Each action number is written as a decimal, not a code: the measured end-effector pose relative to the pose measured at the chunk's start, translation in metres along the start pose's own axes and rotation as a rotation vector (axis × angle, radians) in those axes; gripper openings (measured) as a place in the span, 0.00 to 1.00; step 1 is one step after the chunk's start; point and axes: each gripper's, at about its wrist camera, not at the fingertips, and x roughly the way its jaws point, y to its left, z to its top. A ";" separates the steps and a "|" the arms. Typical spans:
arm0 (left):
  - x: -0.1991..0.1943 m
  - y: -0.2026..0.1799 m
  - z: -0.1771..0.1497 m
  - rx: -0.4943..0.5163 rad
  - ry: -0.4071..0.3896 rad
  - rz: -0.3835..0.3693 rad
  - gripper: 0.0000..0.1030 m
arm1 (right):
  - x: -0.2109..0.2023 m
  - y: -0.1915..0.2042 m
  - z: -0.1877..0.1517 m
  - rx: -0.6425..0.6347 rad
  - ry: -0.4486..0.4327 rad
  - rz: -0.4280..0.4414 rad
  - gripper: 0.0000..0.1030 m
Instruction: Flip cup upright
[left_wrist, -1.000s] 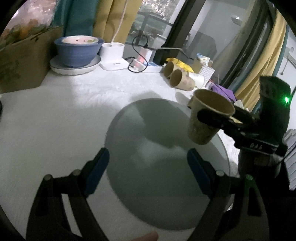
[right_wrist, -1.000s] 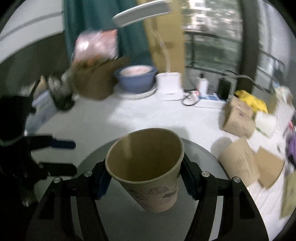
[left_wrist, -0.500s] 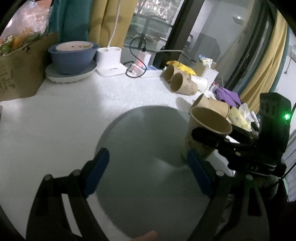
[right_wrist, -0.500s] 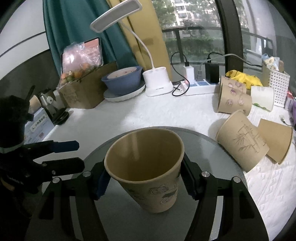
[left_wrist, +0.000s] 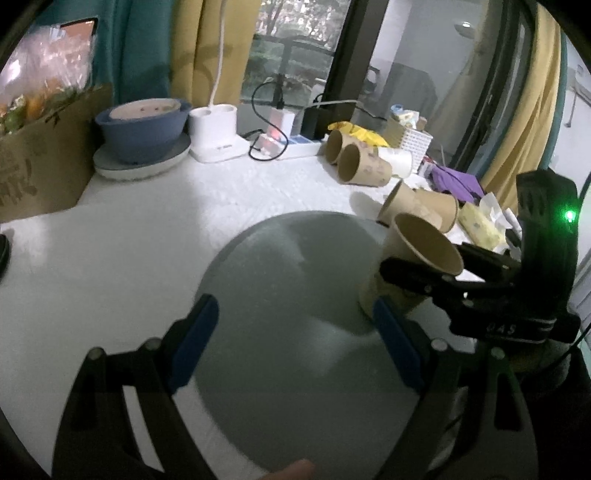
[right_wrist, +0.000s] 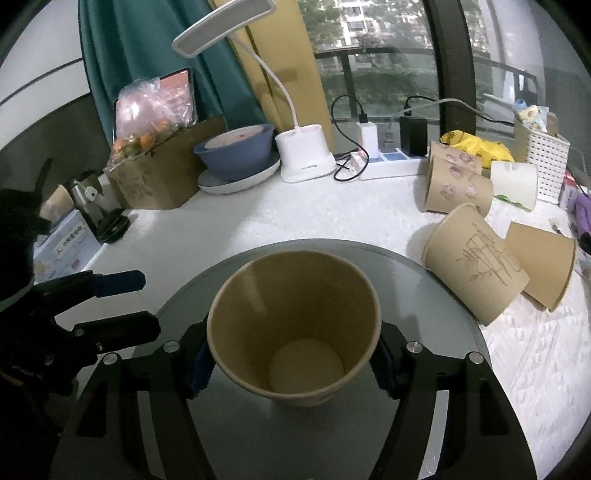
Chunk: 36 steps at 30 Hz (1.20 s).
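Holding cup (right_wrist: 293, 328) upright on grey mat (right_wrist: 424, 280), right gripper (right_wrist: 291, 363) fingers clamped on it | left gripper (left_wrist: 295, 343) fingers apart, holding nothing

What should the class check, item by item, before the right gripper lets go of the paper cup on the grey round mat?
1. Cup mouth faces up: ok. The held cup shows its open rim and inner bottom.
2. Cup base flat on the grey mat: cannot tell. In the left wrist view the cup leans, its base at the mat's right edge.
3. Right gripper grips both sides: ok. A blue pad presses each side of the wall.
4. Left gripper out of the way: ok. It is open, empty, beside the cup.
5. Lying cups apart from the held cup: ok. They lie off the mat's right rim.
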 end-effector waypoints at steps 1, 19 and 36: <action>-0.001 0.000 -0.001 0.001 -0.003 -0.002 0.85 | -0.001 0.001 -0.001 -0.001 0.000 -0.005 0.75; -0.044 -0.019 -0.018 0.027 -0.078 -0.014 0.85 | -0.043 0.020 -0.019 -0.003 -0.018 -0.085 0.81; -0.101 -0.059 -0.025 0.079 -0.222 -0.037 0.85 | -0.117 0.045 -0.029 -0.006 -0.125 -0.167 0.81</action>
